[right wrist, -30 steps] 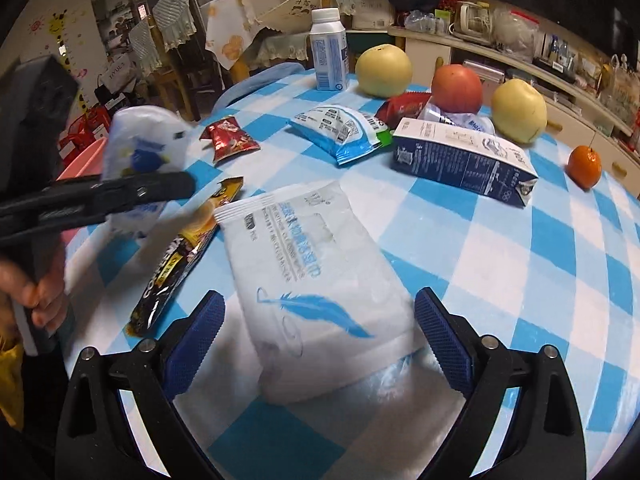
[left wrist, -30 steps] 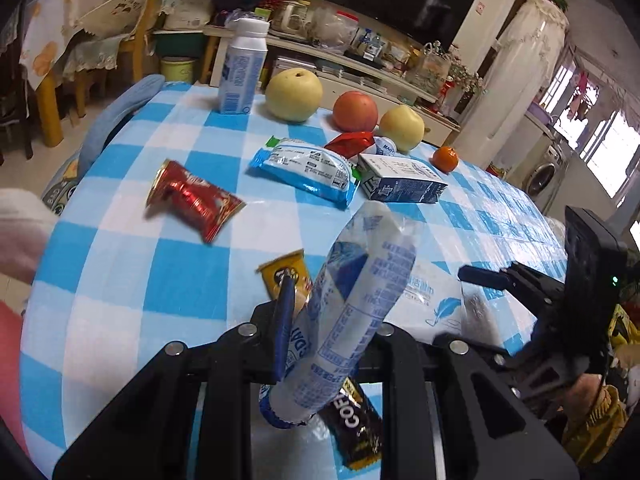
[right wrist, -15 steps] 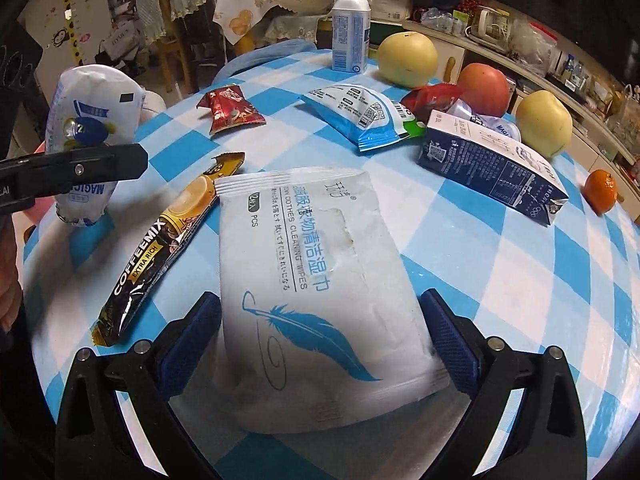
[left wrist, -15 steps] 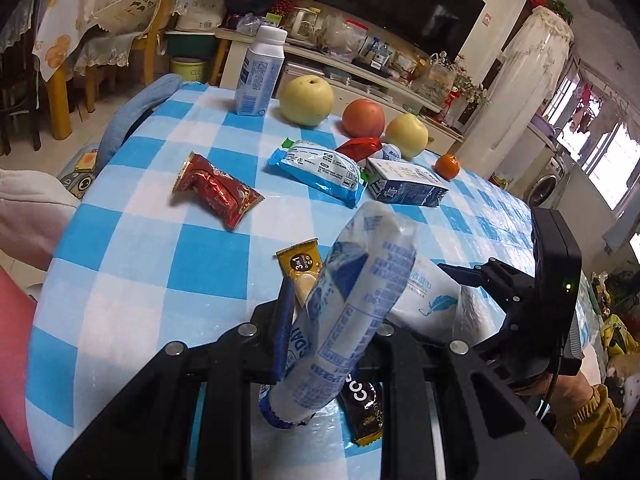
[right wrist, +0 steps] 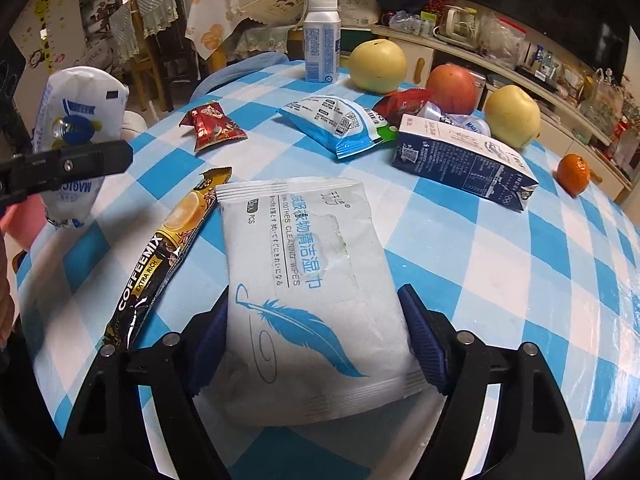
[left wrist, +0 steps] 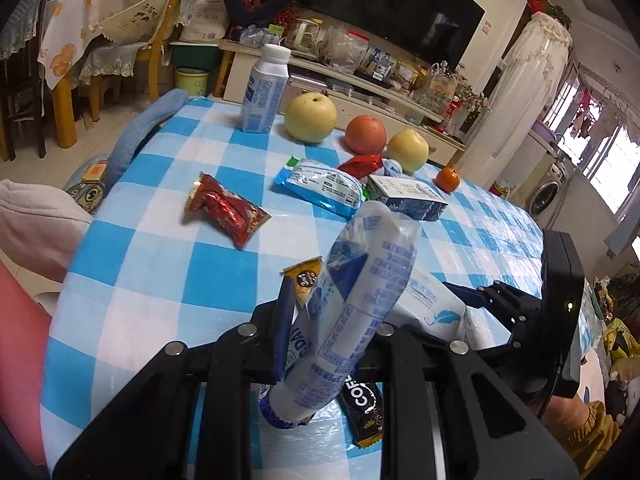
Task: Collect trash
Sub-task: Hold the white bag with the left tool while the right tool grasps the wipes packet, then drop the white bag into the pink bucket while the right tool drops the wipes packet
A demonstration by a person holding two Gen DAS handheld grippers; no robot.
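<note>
My left gripper (left wrist: 332, 320) is shut on a white and blue snack bag (left wrist: 372, 264), which it holds upright above the near table edge. The same bag (right wrist: 76, 120) and the left gripper's finger (right wrist: 72, 164) show at the left of the right wrist view. A white wet-wipes pack (right wrist: 312, 280) with a blue feather lies flat on the checked tablecloth (right wrist: 500, 264). My right gripper (right wrist: 316, 332) straddles its near end. The jaws are closing, with the pads at the pack's two long edges and the pack unbuckled. A coffee-mix stick (right wrist: 160, 256) lies beside it on the left.
Farther back lie a red candy wrapper (right wrist: 212, 126), a blue and white snack pack (right wrist: 332, 124), a dark blue milk carton (right wrist: 460, 160) and a red wrapper (right wrist: 404, 102). A white bottle (right wrist: 322, 40), two pears, an apple (right wrist: 452, 84) and a tangerine (right wrist: 574, 172) line the far edge.
The right gripper's jaws have narrowed from well outside the wipes pack to its edges, and the gripper has tipped down a little. The left gripper has risen slightly with its bag.
</note>
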